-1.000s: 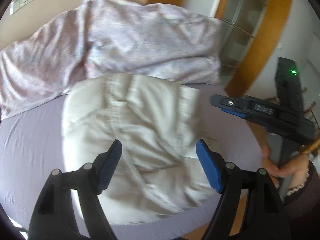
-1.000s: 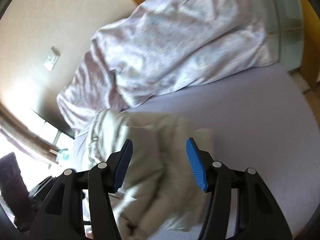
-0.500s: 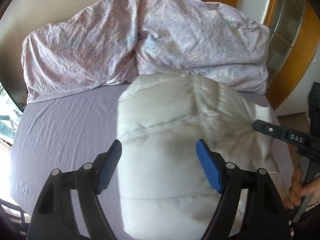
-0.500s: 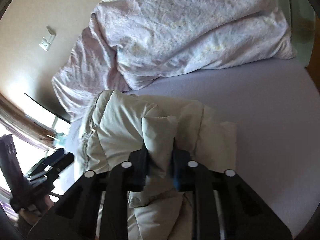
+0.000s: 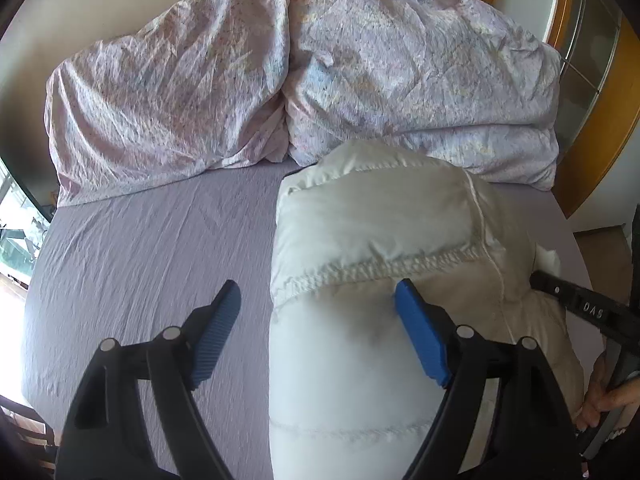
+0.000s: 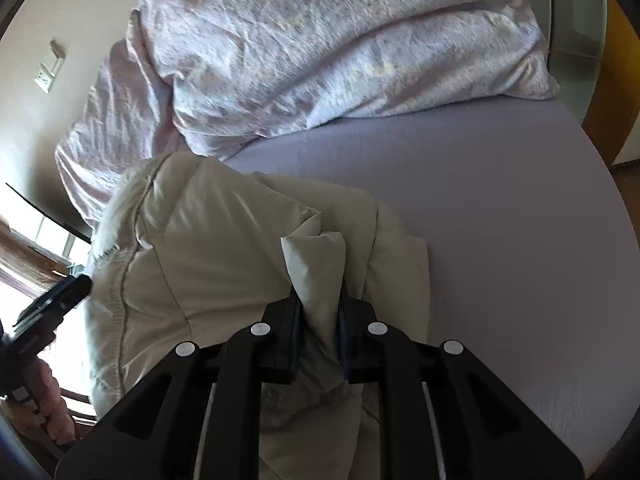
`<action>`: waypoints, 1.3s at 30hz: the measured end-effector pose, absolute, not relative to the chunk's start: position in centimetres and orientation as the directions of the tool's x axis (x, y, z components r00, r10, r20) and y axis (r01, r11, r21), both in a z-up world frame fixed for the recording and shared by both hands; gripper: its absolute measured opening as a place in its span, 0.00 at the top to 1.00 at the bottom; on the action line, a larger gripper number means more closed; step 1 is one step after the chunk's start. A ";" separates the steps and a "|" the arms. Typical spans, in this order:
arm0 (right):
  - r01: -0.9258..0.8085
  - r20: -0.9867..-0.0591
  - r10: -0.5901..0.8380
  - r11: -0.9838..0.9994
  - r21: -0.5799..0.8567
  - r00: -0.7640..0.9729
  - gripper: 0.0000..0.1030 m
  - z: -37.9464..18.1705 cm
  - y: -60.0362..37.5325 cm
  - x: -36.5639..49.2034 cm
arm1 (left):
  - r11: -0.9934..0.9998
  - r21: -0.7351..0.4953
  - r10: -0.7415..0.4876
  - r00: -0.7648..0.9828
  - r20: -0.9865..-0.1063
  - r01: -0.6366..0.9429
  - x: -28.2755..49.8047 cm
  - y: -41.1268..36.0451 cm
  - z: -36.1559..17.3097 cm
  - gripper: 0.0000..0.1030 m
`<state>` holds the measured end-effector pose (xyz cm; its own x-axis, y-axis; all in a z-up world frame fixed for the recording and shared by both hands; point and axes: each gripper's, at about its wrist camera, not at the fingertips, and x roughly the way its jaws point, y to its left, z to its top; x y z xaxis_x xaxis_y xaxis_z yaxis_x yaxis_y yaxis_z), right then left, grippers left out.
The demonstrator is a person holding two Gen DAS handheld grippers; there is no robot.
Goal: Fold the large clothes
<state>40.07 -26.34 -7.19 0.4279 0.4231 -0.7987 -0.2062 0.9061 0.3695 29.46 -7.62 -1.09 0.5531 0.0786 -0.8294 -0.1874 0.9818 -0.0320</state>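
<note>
The left gripper (image 5: 316, 332), jaws opening, straddles the white padded garment's (image 5: 360, 240) edge.

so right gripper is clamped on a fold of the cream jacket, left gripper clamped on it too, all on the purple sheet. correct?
Not quite: the left gripper is open, jaws opening, clamping nothing, per the left wrist view. The right gripper is clamped on a fold of the cream jacket, on the purple sheet.

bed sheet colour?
Plain lavender bed sheet; clearest in the left wrist view.
</note>
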 end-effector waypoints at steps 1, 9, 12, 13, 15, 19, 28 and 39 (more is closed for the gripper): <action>-0.201 -0.800 0.421 0.907 0.370 0.427 0.86 -7.5 -26.4 40.1 | 0.982 -0.032 0.079 0.555 -0.828 -0.187 29.6 -7.6 -1.2 0.23; -0.131 -0.807 0.425 0.903 0.409 0.409 0.86 -10.5 -27.9 40.7 | 0.986 -0.014 0.087 0.578 -0.812 -0.168 30.8 -8.6 -1.6 0.22; -0.110 -0.805 0.436 0.896 0.430 0.401 0.86 -11.1 -28.2 40.8 | 0.987 0.009 0.103 0.585 -0.804 -0.163 31.3 -9.2 -1.9 0.19; -0.104 -0.805 0.438 0.894 0.435 0.399 0.85 -11.2 -28.3 40.8 | 0.987 0.016 0.109 0.588 -0.802 -0.162 31.5 -9.5 -2.2 0.18; -0.096 -0.807 0.436 0.895 0.436 0.399 0.85 -11.4 -28.3 40.8 | 0.987 0.032 0.121 0.588 -0.800 -0.161 31.9 -9.9 -2.8 0.15; -0.067 -0.803 0.442 0.888 0.455 0.400 0.83 -11.6 -28.7 40.8 | 0.987 0.045 0.128 0.577 -0.807 -0.155 32.5 -10.2 -4.3 0.14; -0.002 -0.807 0.362 0.913 0.409 0.467 0.60 -10.0 -30.2 39.6 | 0.990 0.066 0.125 0.543 -0.831 -0.127 33.1 -10.7 -7.2 0.13; -0.127 -0.692 0.282 0.955 0.267 0.665 0.60 -3.6 -27.1 38.0 | 0.990 0.044 0.109 0.546 -0.831 -0.130 33.2 -10.7 -8.1 0.13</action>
